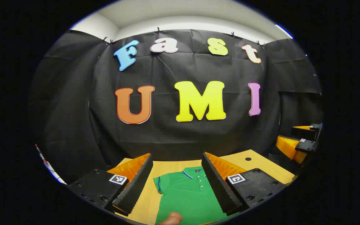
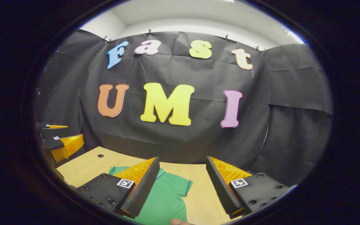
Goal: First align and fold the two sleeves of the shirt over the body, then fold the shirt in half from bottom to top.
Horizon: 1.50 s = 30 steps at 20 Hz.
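The shirt (image 1: 184, 197) lies flat on the surface (image 1: 261, 164), collar away, below and ahead of both released grippers, left (image 1: 177, 184) and right (image 2: 182, 184); each sleeve sits nearest its own-side gripper.

Left gripper (image 1: 177, 181), jaws apart, hovers over green shirt (image 1: 186, 197) on table (image 1: 261, 165).

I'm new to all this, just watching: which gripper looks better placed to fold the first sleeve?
Probably the right gripper: in the right gripper view a sleeve of the green shirt lies flat in its open gap. The left gripper, also open, frames the collar with a sleeve beside one finger.
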### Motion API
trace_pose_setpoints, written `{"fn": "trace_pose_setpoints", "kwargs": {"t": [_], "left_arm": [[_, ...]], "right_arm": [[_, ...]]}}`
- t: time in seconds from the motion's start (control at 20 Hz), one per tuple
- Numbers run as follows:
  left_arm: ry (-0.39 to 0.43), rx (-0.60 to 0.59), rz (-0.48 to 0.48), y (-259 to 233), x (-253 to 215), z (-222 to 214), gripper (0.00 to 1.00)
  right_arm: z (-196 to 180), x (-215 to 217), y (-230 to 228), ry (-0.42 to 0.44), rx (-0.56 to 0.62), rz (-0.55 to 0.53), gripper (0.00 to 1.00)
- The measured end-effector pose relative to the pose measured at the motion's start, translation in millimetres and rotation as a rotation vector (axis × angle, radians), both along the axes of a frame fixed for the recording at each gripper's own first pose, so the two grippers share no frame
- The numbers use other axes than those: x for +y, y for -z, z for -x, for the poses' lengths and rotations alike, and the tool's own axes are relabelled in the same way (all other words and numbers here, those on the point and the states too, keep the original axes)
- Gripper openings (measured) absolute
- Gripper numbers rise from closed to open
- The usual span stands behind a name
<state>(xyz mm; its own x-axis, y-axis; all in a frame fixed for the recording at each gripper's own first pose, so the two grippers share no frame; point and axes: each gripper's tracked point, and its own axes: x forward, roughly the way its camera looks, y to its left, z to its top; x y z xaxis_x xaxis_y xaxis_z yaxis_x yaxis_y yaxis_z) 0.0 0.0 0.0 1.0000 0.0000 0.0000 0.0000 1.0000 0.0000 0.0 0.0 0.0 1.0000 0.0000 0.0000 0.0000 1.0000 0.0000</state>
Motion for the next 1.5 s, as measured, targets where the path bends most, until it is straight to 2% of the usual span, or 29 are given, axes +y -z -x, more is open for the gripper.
{"fn": "trace_pose_setpoints", "kwargs": {"t": [0.25,0.3,0.35,0.4,0.9,1.3,1.45,1.5], "left_arm": [[-0.015,-0.009,0.010,-2.1,-3.1,-4.7,1.00],[-0.021,-0.006,0.012,-2.4,-3.4,-5.6,1.00],[-0.022,0.000,0.017,0.0,-5.8,-6.5,1.00],[-0.022,0.005,0.021,1.1,-8.2,-7.4,1.00],[-0.013,0.015,0.006,2.4,-29.4,-11.5,1.00],[-0.045,0.022,0.006,-0.7,-27.1,-12.2,1.00],[-0.068,0.023,0.016,-7.4,-25.7,-10.0,1.00],[-0.080,0.021,0.012,-8.4,-24.5,-10.1,1.00]], "right_arm": [[-6.4,5.1,3.7,-0.022,0.007,-0.011,0.91],[-6.9,5.9,4.7,-0.029,0.009,-0.009,0.95],[-8.1,5.1,5.2,-0.031,0.011,-0.004,0.95],[-9.0,2.8,5.6,-0.034,0.009,-0.001,0.91],[-28.1,-7.0,25.1,-0.058,0.061,-0.014,0.91],[-66.3,-15.8,87.3,-0.063,0.170,-0.015,0.91],[-90.2,-20.9,119.9,-0.063,0.228,-0.009,1.00],[-99.8,-22.4,132.4,-0.062,0.249,-0.007,0.96]]}}
